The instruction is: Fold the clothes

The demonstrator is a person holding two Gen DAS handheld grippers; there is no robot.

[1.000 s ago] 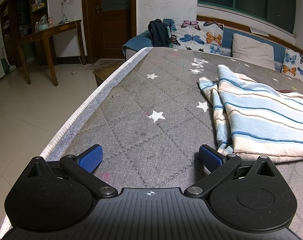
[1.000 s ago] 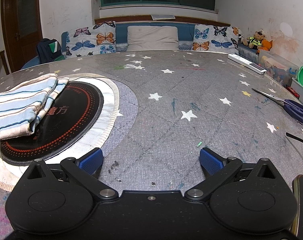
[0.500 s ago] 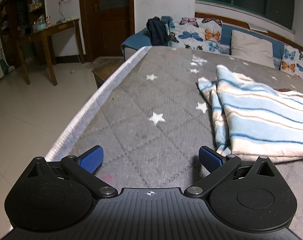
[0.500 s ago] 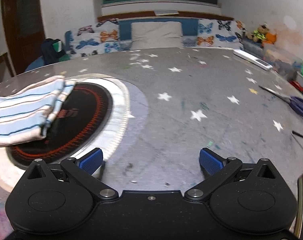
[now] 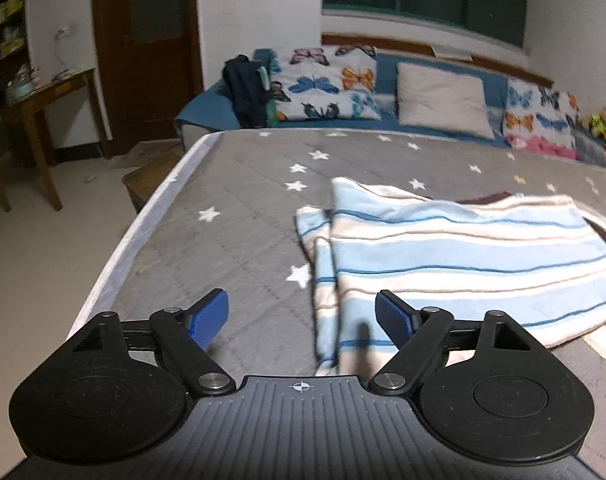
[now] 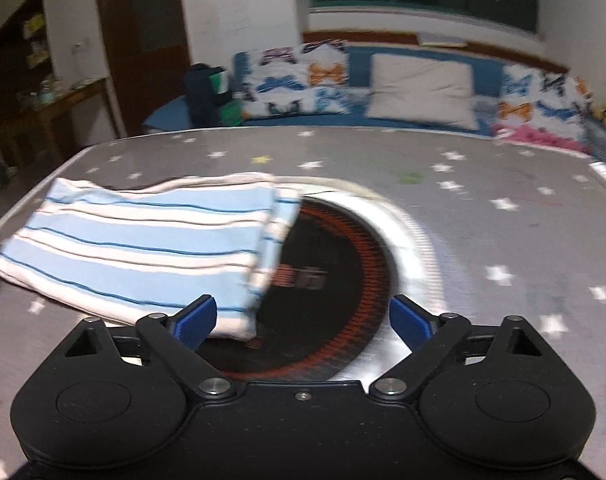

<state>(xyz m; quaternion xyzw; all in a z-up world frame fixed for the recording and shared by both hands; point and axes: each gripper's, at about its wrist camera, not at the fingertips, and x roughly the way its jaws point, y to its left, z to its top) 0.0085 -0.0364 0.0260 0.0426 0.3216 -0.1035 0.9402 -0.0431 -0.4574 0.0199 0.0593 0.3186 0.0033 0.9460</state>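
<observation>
A folded light-blue and white striped garment (image 5: 455, 256) lies on the grey star-patterned table (image 5: 239, 224). In the right wrist view the striped garment (image 6: 143, 240) partly covers a round black and red mat (image 6: 323, 280). My left gripper (image 5: 303, 314) is open and empty, low over the table, with the garment's near left corner between its blue fingertips (image 5: 209, 314). My right gripper (image 6: 303, 320) is open and empty, just above the garment's near right corner and the mat.
The table's left edge (image 5: 119, 264) drops to a tiled floor. A sofa with butterfly cushions (image 5: 323, 80) and a grey pillow (image 6: 419, 88) stands behind the table. A wooden desk (image 5: 43, 120) and door (image 5: 147, 48) are at the far left.
Both grippers have swung toward the garment. The left moved right so the cloth corner now lies between its fingers. The right moved left over the mat. Both stay open.
</observation>
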